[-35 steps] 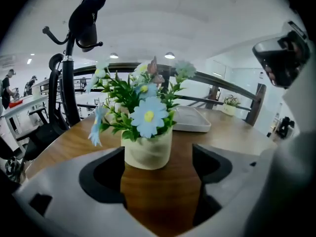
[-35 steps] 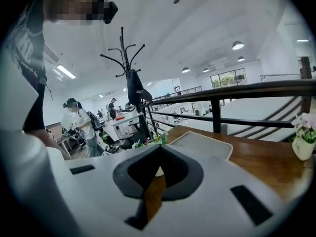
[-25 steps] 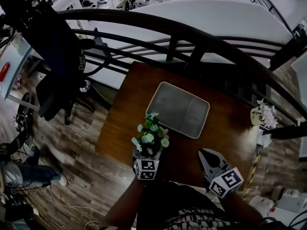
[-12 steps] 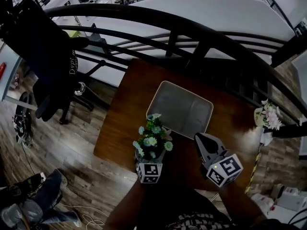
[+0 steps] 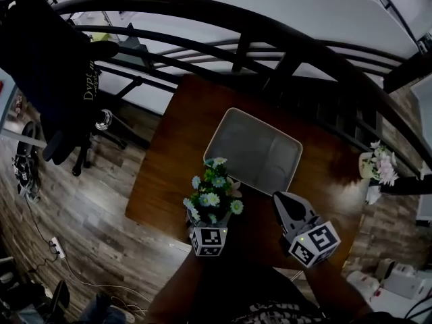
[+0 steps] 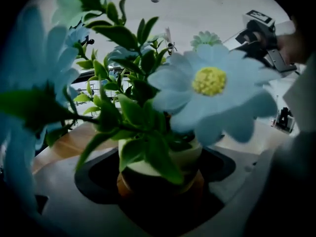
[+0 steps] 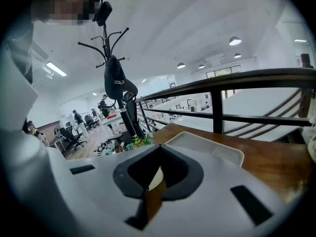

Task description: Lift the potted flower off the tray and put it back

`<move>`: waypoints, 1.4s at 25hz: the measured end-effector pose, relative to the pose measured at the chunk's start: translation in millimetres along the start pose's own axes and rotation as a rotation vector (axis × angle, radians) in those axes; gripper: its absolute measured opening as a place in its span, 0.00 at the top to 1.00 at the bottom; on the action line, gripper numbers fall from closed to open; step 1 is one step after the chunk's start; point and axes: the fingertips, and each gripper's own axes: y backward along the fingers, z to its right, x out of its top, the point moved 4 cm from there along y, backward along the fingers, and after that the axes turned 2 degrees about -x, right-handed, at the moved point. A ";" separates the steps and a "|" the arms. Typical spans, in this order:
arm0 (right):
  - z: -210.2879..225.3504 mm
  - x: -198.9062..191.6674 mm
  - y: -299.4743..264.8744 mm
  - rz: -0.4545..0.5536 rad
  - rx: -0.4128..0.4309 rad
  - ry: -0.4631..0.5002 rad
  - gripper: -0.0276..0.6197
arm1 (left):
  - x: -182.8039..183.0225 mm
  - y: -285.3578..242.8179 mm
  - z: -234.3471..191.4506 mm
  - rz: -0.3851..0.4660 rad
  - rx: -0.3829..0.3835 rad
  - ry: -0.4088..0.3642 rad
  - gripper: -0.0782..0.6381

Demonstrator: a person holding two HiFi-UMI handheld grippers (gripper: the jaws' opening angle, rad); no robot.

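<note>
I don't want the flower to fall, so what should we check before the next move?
1. Tray has room for the pot: ok, it is empty.
2. Potted flower stands upright on the table beside the tray: ok.
3. Left gripper grips the pot: not ok, its jaws are opening with the pot between them.
4. Right gripper is empty and clear of the flower: ok.
5. Pot sits flat: cannot tell.

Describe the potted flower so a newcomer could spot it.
On the brown table by the railing lies a grey tray. The potted flower stands beside its near left corner. Its blooms are pale blue, unlike the pinkish plant far right.
</note>
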 end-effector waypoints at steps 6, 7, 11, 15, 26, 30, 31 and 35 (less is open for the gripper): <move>-1.3 6.0 3.7 -0.001 0.008 -0.005 0.97 | -1.0 4.5 1.8 -0.021 0.000 -0.006 0.24; -2.9 10.6 4.2 0.006 0.006 -0.004 0.97 | -0.1 7.9 -0.2 -0.024 0.002 -0.005 0.24; -4.4 30.3 4.7 0.040 0.003 0.001 0.97 | 15.3 17.1 -11.1 -0.012 0.004 -0.006 0.24; -5.7 48.2 13.1 0.065 -0.007 0.003 0.97 | 39.1 28.3 -12.4 0.007 0.003 -0.016 0.24; 14.9 73.2 22.8 0.142 -0.102 -0.018 0.97 | 106.6 -16.6 -25.3 0.068 -0.058 -0.077 0.24; 22.8 83.4 19.0 0.167 -0.145 -0.029 0.97 | 127.6 -44.8 -26.0 0.086 -0.104 -0.095 0.24; 25.1 85.5 17.1 0.173 -0.152 -0.031 0.97 | 130.7 -52.0 -25.0 0.085 -0.117 -0.100 0.24; 38.4 91.6 10.1 0.198 -0.188 -0.037 0.97 | 140.0 -78.3 -17.4 0.085 -0.164 -0.119 0.24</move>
